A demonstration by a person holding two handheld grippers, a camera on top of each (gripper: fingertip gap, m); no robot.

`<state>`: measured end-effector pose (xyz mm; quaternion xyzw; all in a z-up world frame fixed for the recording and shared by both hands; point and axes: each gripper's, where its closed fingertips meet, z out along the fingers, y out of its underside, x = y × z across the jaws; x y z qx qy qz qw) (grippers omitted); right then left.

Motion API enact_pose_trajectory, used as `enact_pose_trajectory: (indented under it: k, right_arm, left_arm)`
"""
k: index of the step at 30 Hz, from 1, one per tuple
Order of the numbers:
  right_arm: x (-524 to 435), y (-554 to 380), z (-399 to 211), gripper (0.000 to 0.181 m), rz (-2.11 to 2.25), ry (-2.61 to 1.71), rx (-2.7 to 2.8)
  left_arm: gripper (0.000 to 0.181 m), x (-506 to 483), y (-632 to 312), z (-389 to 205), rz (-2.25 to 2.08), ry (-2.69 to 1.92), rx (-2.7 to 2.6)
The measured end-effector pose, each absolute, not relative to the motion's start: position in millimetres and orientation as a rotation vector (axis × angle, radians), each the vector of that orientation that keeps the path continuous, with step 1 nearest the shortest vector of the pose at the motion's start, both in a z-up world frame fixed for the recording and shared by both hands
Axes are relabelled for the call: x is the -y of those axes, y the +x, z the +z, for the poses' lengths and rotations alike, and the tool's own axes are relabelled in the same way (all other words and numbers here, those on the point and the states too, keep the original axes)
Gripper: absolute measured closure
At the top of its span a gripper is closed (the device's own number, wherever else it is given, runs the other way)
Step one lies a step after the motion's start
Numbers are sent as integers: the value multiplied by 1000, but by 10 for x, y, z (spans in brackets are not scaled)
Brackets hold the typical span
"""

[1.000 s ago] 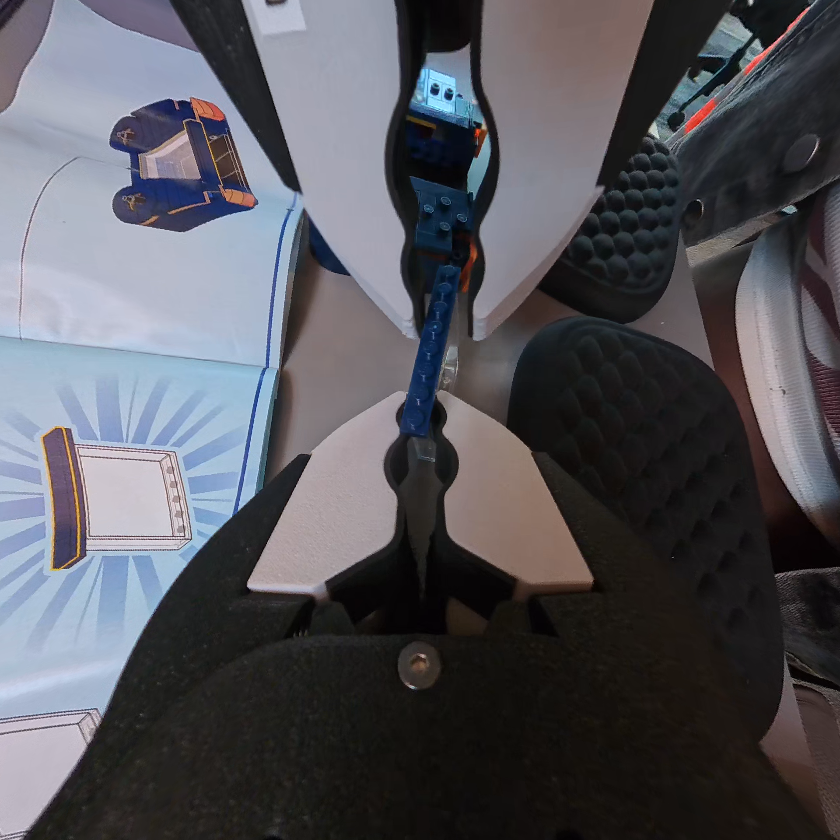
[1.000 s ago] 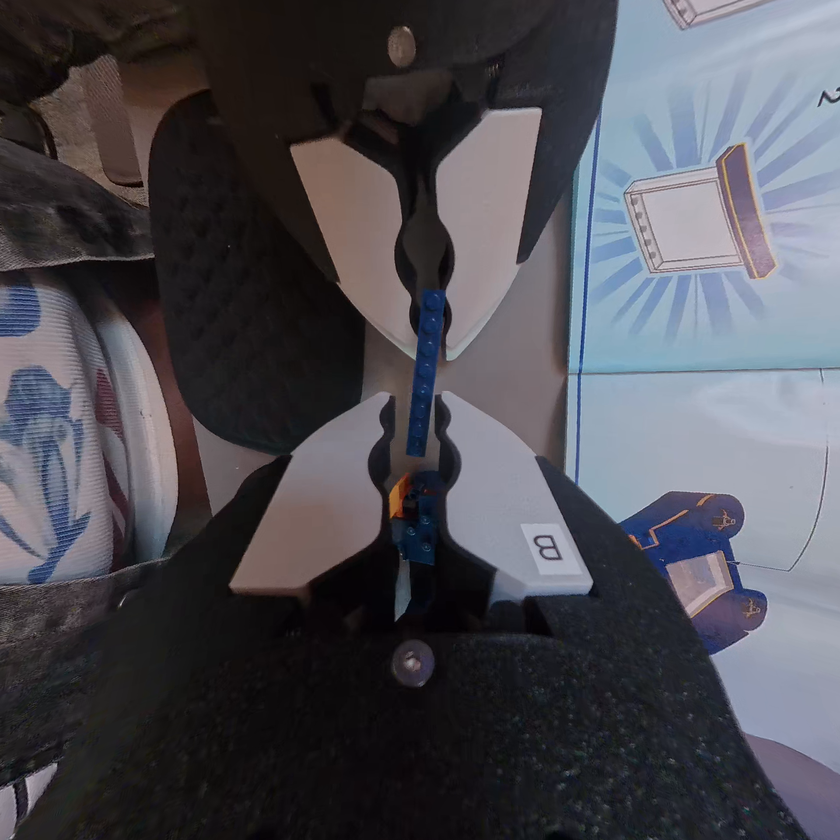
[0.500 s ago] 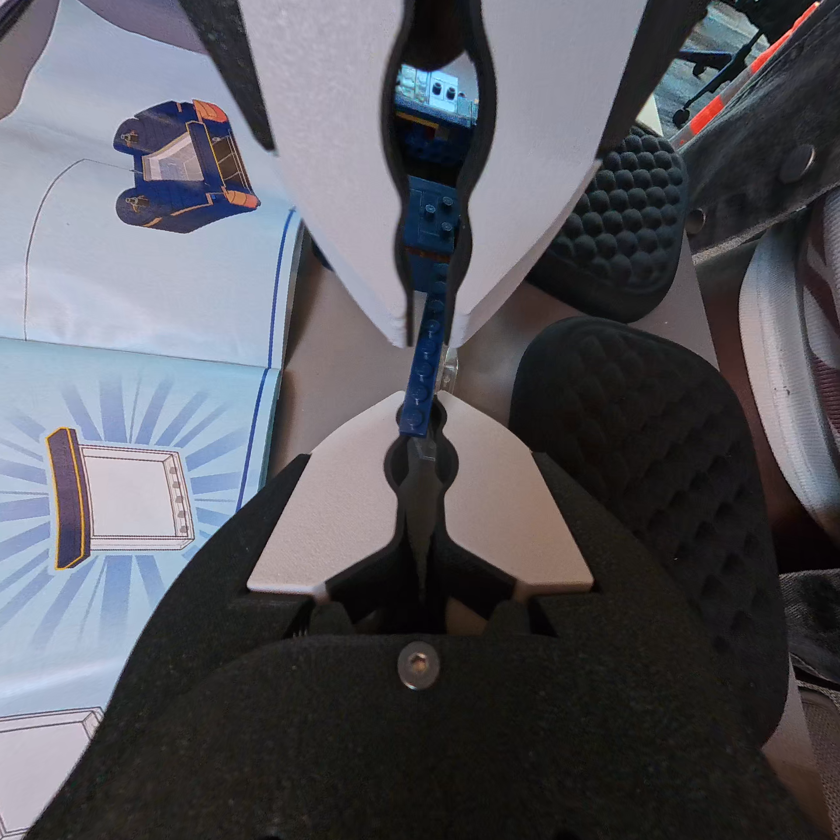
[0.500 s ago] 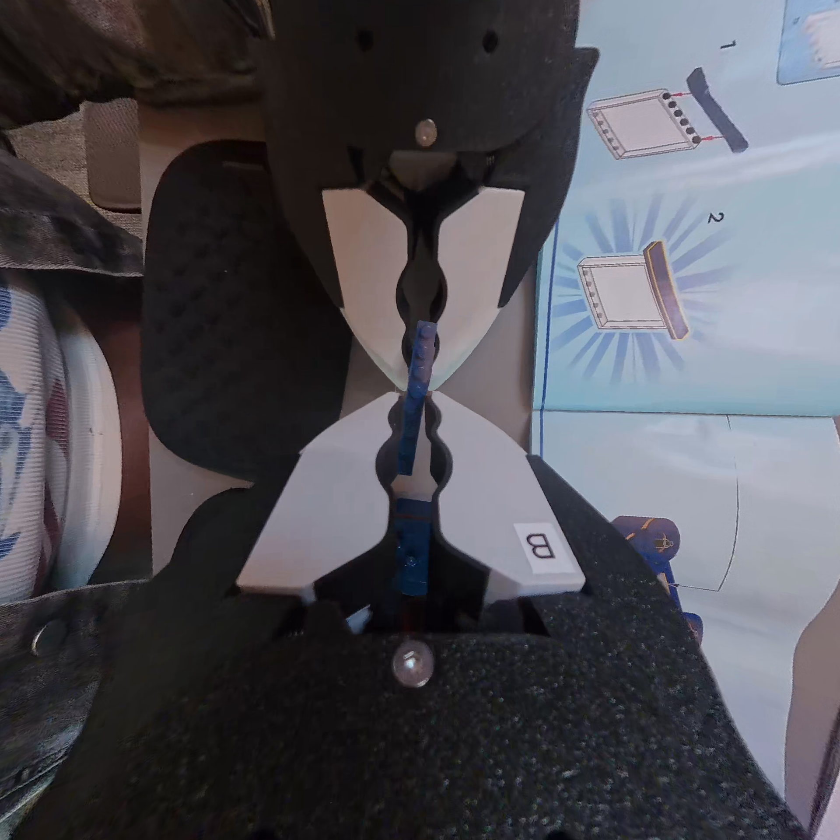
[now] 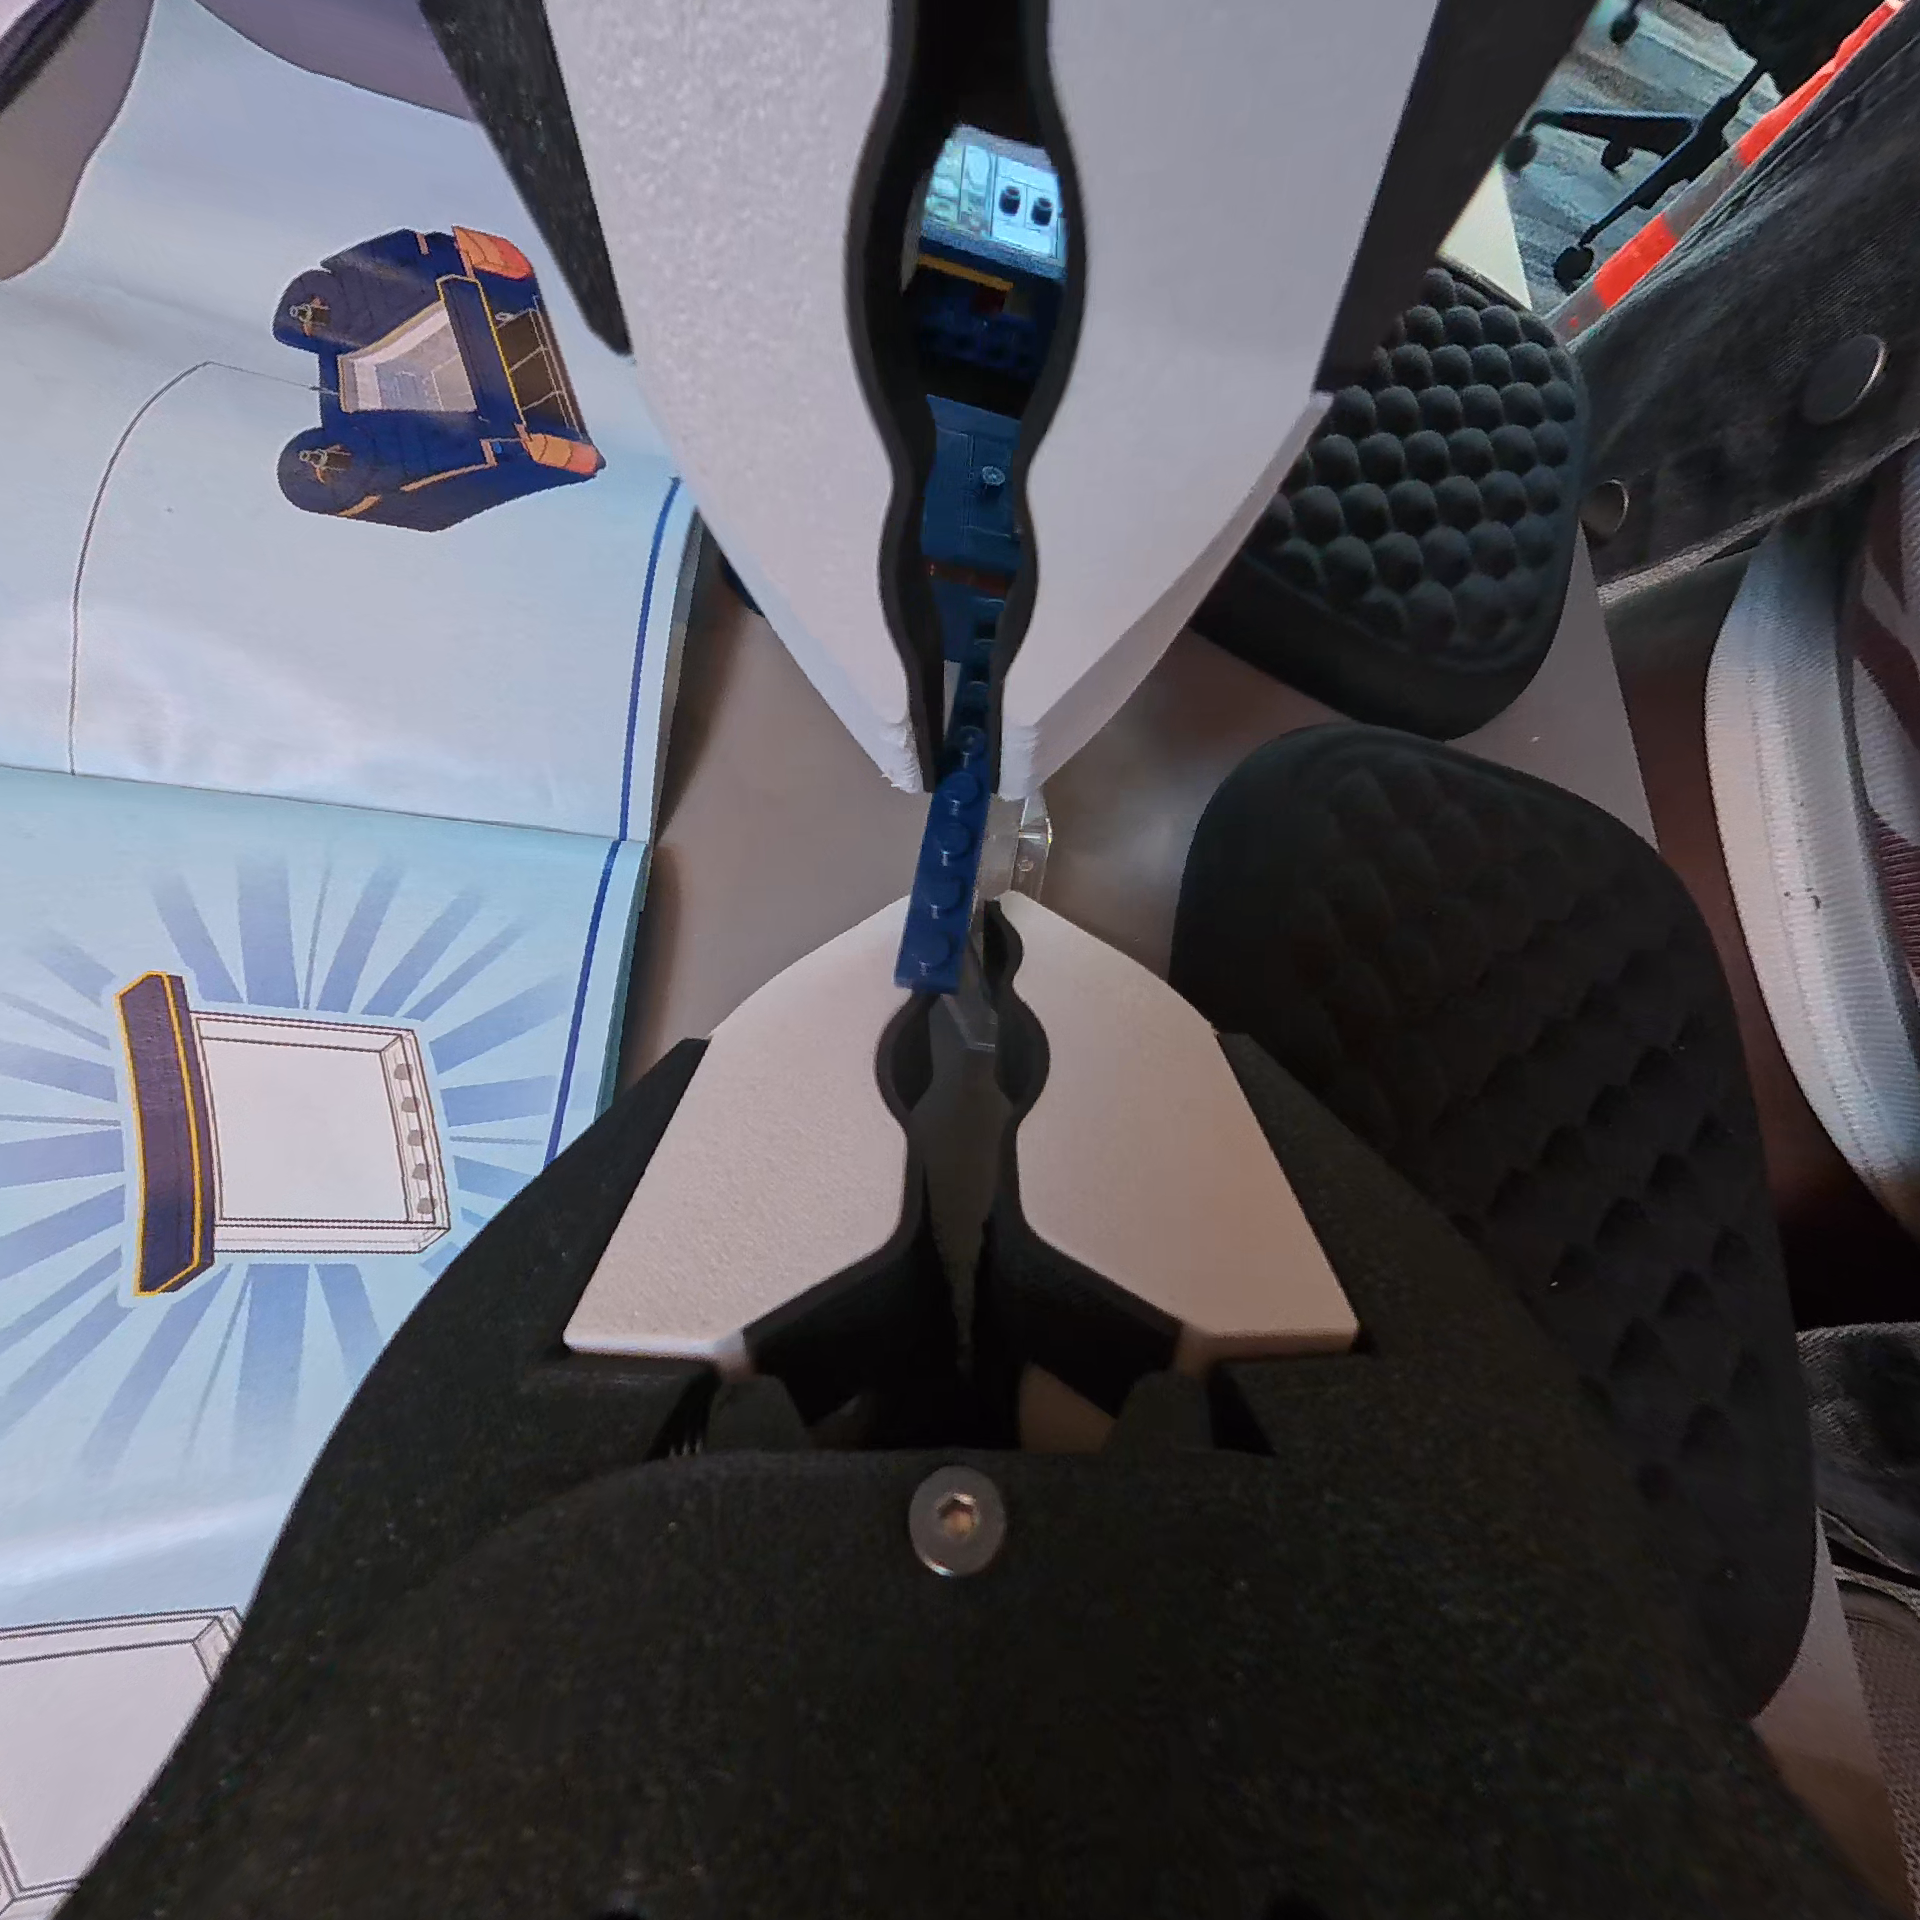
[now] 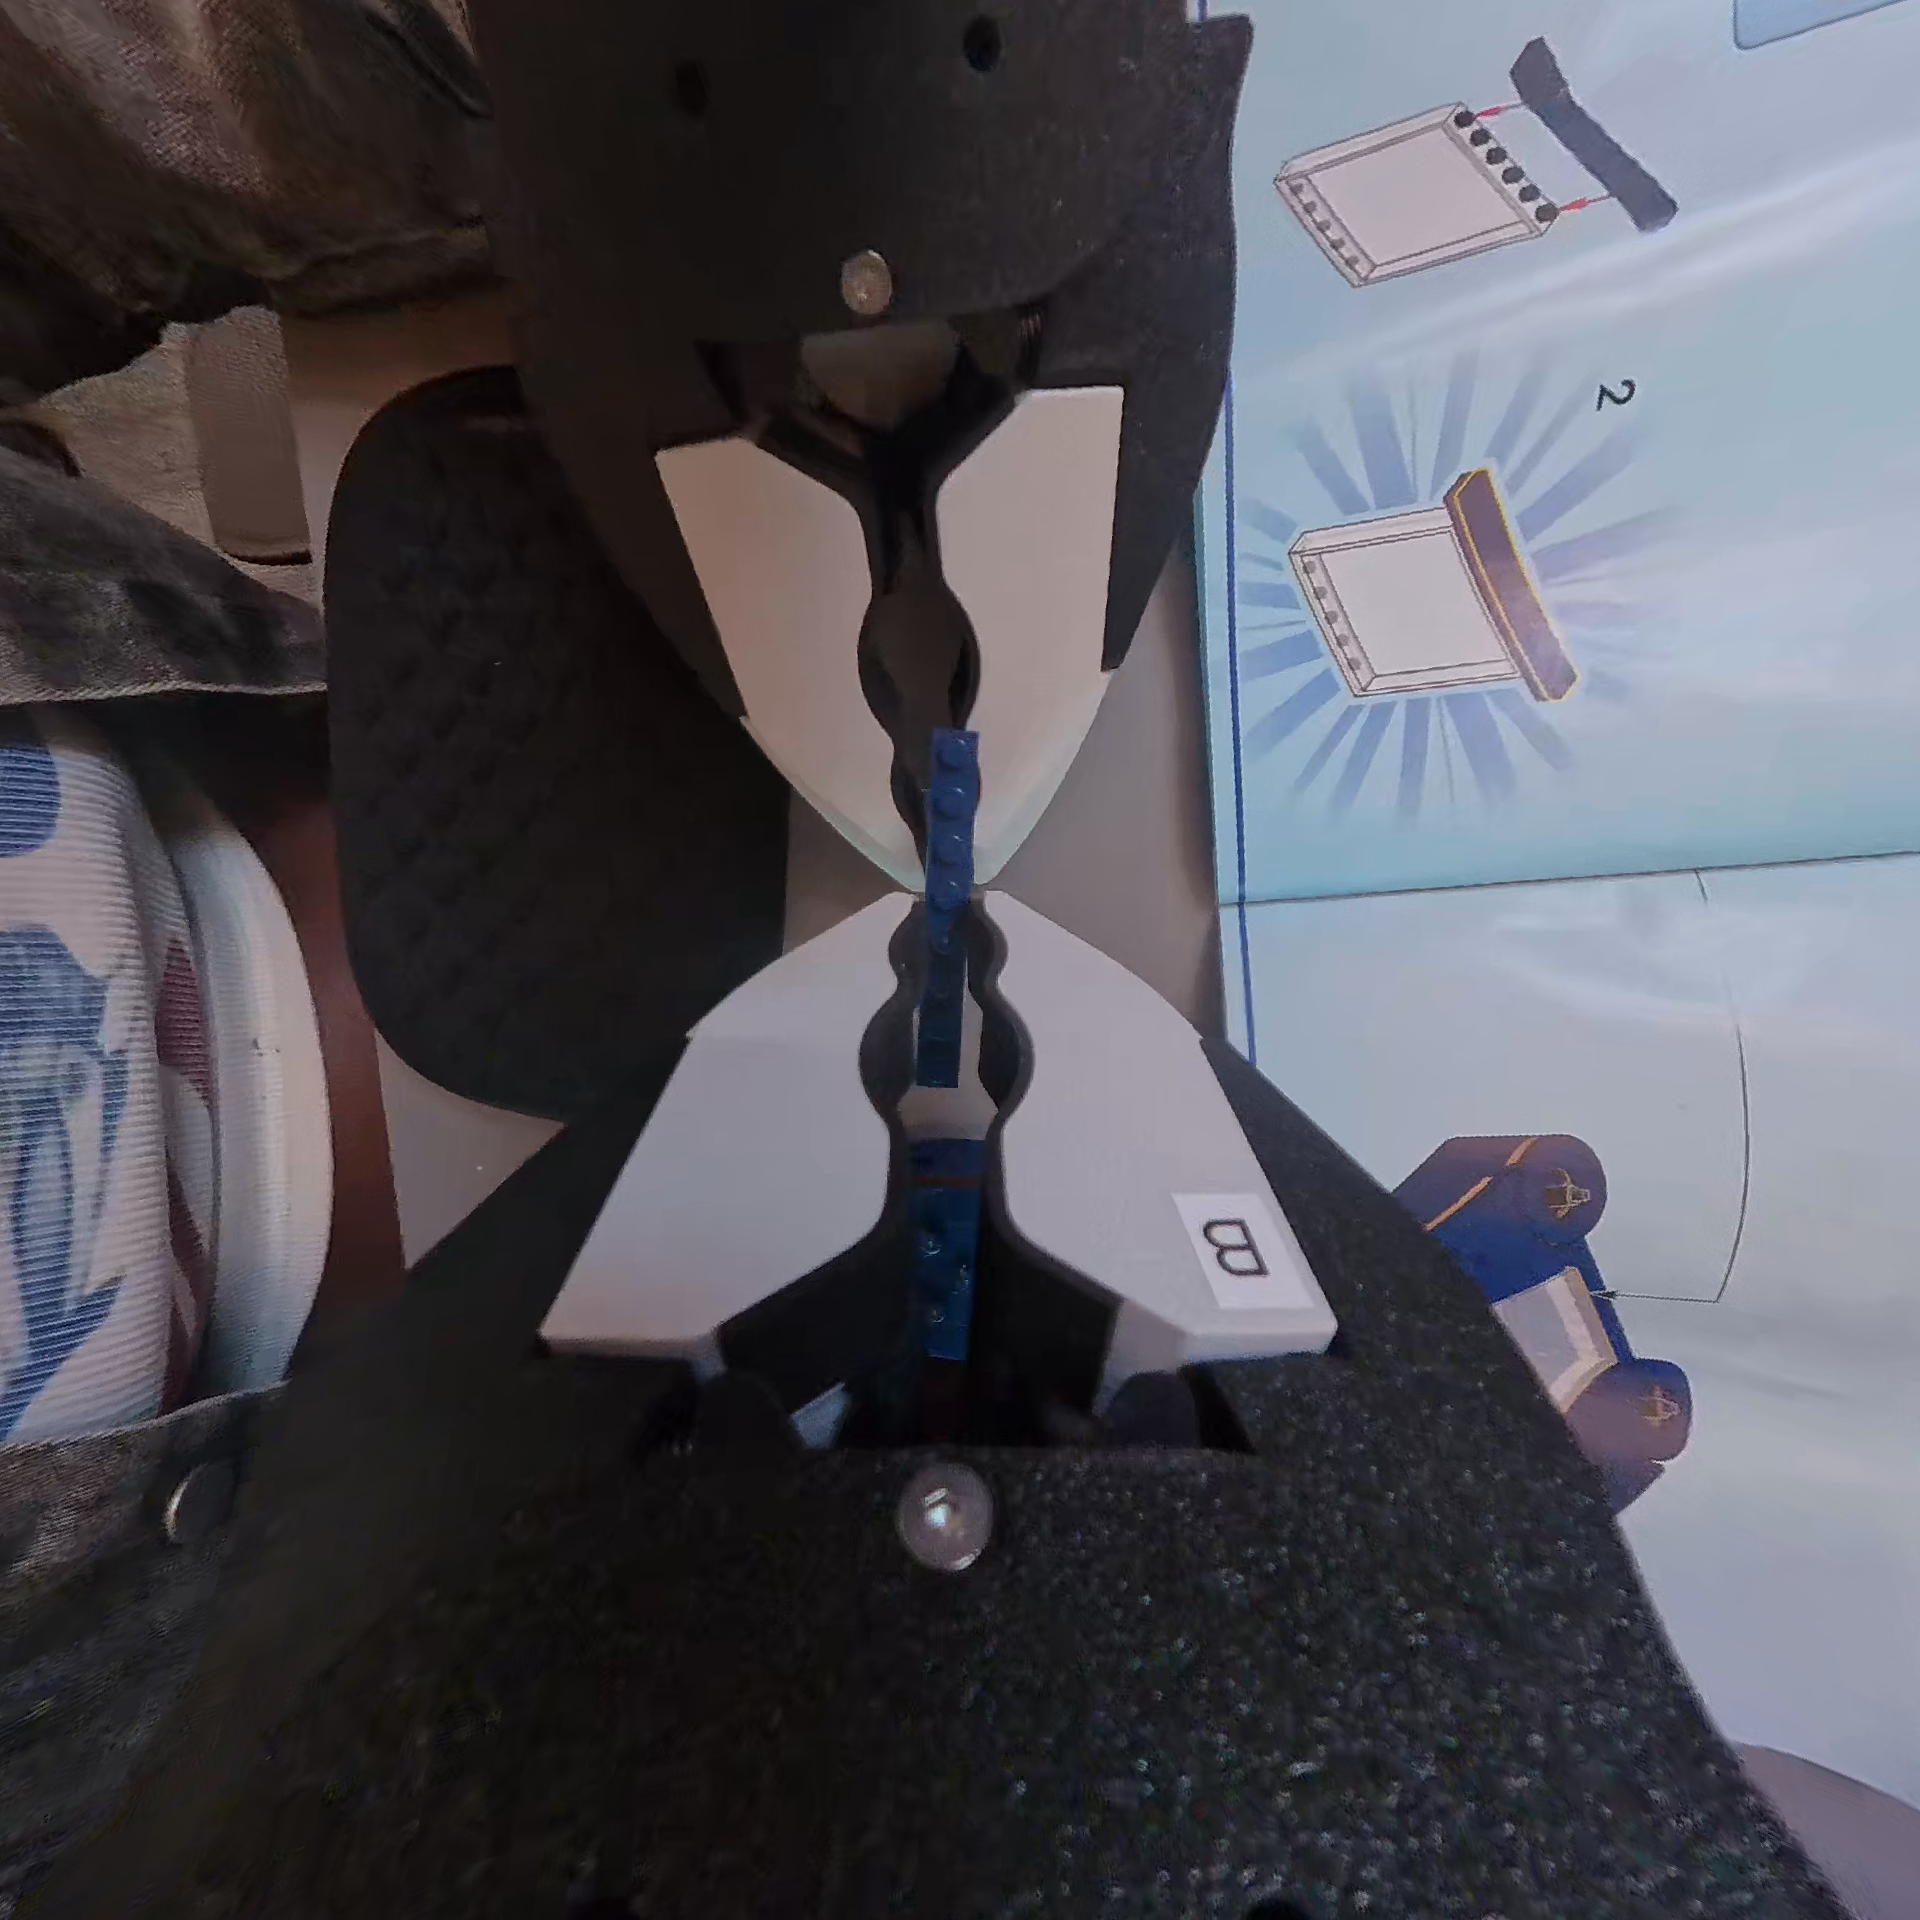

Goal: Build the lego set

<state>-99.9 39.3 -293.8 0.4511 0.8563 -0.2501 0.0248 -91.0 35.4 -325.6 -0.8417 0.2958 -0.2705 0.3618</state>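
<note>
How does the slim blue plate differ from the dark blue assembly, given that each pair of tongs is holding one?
The blue plate is a thin single row of studs; the assembly is chunkier, built of several pieces. The plate is pinched at the very tips of the left tongs, beside a clear piece; the assembly sits deep between the fingers of the right tongs. Both are dark blue, studded and gripped.

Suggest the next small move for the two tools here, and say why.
Probably ease the left tool forward a little, along the length of the blue plate. The plate, attached to the clear panel which that tool grips, reaches between the fingers of the right tool, but a small gap separates its end from the blue assembly held there.
</note>
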Motion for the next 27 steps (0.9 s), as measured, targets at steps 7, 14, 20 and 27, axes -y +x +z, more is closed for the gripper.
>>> enact_pose_trajectory:
  k: [7, 14, 20, 27]
  right_arm:
    - [-359, -970, -2944, 173, -777, 1355, -2563]
    - [-298, -918, -2934, 173, -791, 1315, -2418]
    - [-195, -823, -2940, 169, -866, 1274, -2101]
    - [-191, -821, -2947, 169, -821, 1290, -2124]
  left_arm:
    - [174, -349, -900, -3253, -688, -2159, -777]
    - [175, -337, -875, -3246, -647, -2127, -836]
    - [176, -319, -835, -3248, -559, -2062, -958]
    - [176, -313, -823, -3254, -597, -2076, -948]
